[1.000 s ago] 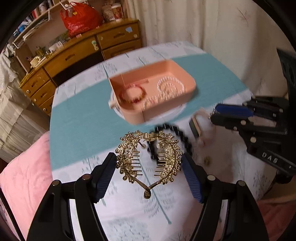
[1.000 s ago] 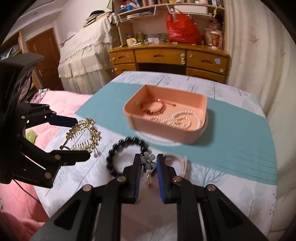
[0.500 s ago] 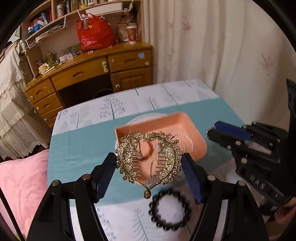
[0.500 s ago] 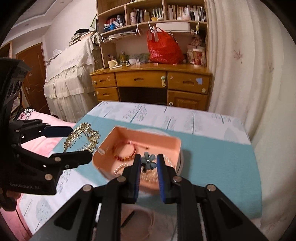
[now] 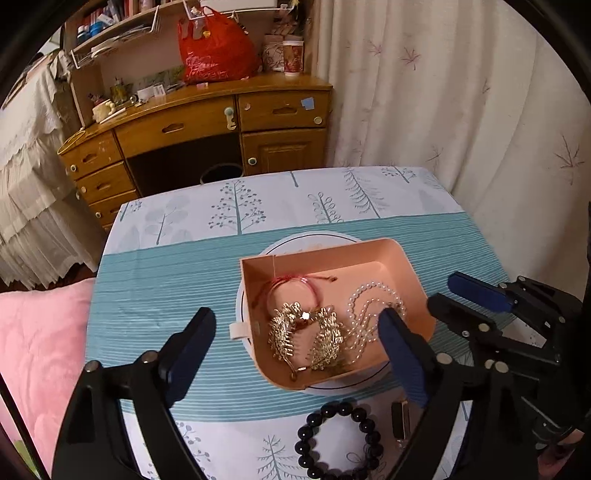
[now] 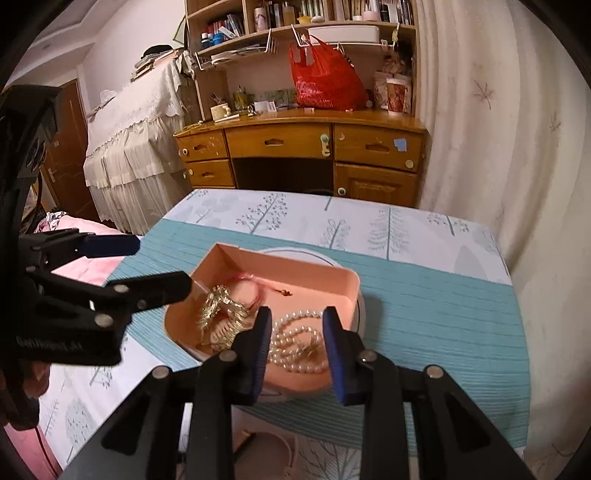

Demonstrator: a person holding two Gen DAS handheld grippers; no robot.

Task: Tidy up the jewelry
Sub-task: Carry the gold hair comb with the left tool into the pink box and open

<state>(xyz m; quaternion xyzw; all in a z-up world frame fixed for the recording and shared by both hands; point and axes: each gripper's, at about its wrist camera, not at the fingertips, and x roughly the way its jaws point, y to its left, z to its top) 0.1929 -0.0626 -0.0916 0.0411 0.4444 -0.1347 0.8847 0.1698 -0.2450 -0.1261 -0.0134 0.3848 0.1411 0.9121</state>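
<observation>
A lived-in home bedroom: a wooden dresser (image 6: 303,147) under cluttered bookshelves (image 6: 295,18), a lace-draped bed (image 6: 133,155), pink bedding (image 5: 40,350), pale curtains (image 5: 461,92) and a tree-print cloth on the bench (image 5: 258,210).

Right hand-held gripper (image 6: 295,341) open above pink tray (image 6: 295,271), pearls (image 6: 295,341).

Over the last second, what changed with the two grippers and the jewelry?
The left gripper let go of the gold filigree hair comb, which now lies in the pink plastic tray. The right gripper opened too; its grey flower piece isn't clearly visible now. The red cord bracelet and white pearl strand stayed in the tray, the black bead bracelet on the tablecloth.
</observation>
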